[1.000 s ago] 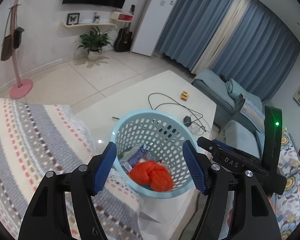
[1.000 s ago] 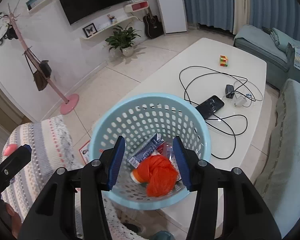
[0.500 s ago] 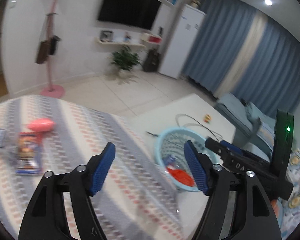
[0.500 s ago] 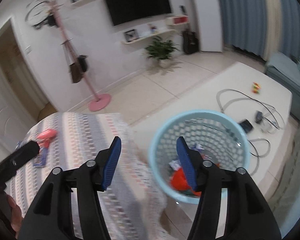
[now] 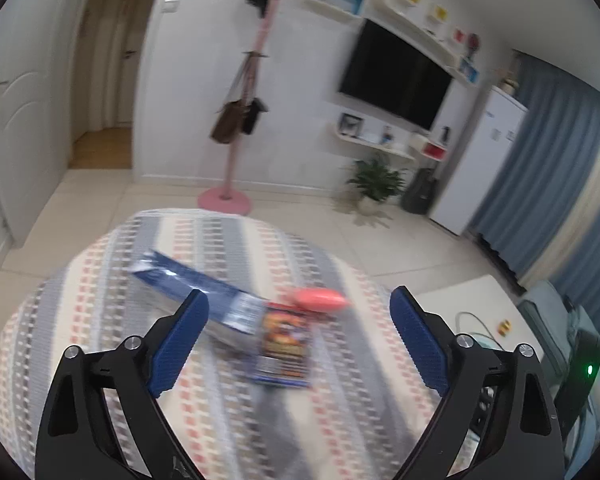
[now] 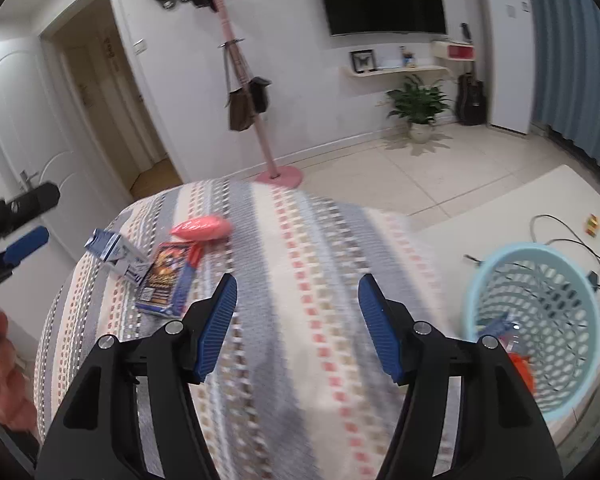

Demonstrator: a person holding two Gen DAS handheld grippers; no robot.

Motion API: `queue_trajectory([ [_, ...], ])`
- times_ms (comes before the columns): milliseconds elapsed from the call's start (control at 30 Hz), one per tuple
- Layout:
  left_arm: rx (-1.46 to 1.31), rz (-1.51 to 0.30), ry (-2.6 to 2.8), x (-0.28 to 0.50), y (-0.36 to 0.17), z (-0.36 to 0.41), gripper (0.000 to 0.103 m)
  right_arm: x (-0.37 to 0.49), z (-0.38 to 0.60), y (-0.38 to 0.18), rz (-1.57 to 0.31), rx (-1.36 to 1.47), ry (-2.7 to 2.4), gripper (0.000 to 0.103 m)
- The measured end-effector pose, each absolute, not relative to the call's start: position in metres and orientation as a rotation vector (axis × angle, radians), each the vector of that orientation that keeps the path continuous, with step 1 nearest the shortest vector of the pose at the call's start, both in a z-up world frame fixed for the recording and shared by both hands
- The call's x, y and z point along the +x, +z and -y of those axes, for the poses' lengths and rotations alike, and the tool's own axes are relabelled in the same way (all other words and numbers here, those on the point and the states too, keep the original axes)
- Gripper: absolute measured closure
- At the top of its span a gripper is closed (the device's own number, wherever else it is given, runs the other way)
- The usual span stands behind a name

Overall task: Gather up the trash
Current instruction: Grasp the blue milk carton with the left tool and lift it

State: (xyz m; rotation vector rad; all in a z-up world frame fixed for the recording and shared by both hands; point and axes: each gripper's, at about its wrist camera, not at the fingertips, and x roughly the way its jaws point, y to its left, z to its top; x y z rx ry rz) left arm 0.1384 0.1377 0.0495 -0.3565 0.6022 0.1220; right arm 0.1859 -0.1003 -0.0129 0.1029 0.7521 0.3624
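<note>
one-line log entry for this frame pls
left gripper: open, empty, jaws just widened | right gripper: open, empty | trash left: blue carton, snack packet, pink wrapper | basket: partly filled

Carton (image 6: 114, 254), packet (image 6: 166, 280) and balloon (image 6: 202, 229) lie together on the cloth (image 6: 300, 240); basket (image 6: 540, 320) stands right, on the table (image 6: 500, 216).

The left tongs (image 5: 298, 344) have just been opening; their blue pads (image 5: 178, 344) stand wide with nothing gripped. Beyond them, on the striped woven cloth (image 5: 100, 320), lie a blurred blue carton (image 5: 196, 284), a colourful snack packet (image 5: 284, 344) touching it, and a pink-red wrapper (image 5: 320, 299) at the packet's far end.
</note>
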Motion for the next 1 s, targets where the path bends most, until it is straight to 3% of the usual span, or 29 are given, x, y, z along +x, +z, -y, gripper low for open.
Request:
queue_trajectory([
  [267,-0.573,-0.744,0.165,0.172,0.009,-0.205,0.013,0.188,0.054,-0.051,-0.764,0.048,0.407,0.043],
  [767,-0.663,-0.860,0.256,0.221,-0.034,-0.215,0.016,0.189,0.054,-0.055,-0.772,0.057,0.447,0.043],
  [833,-0.647,-0.856,0.248,0.219,-0.033,-0.214,0.023,0.189,0.054,-0.056,-0.777,0.055,0.455,0.043],
  [900,-0.623,-0.856,0.222,0.218,-0.030,-0.211,0.036,0.189,0.053,-0.056,-0.778,0.052,0.457,0.043],
  [933,-0.602,-0.866,0.213,0.217,-0.030,-0.209,0.054,0.189,0.053,-0.055,-0.778,0.050,0.458,0.043],
  [1000,-0.580,-0.888,0.169,0.212,-0.030,-0.206,0.062,0.188,0.053,-0.055,-0.777,0.048,0.456,0.043],
])
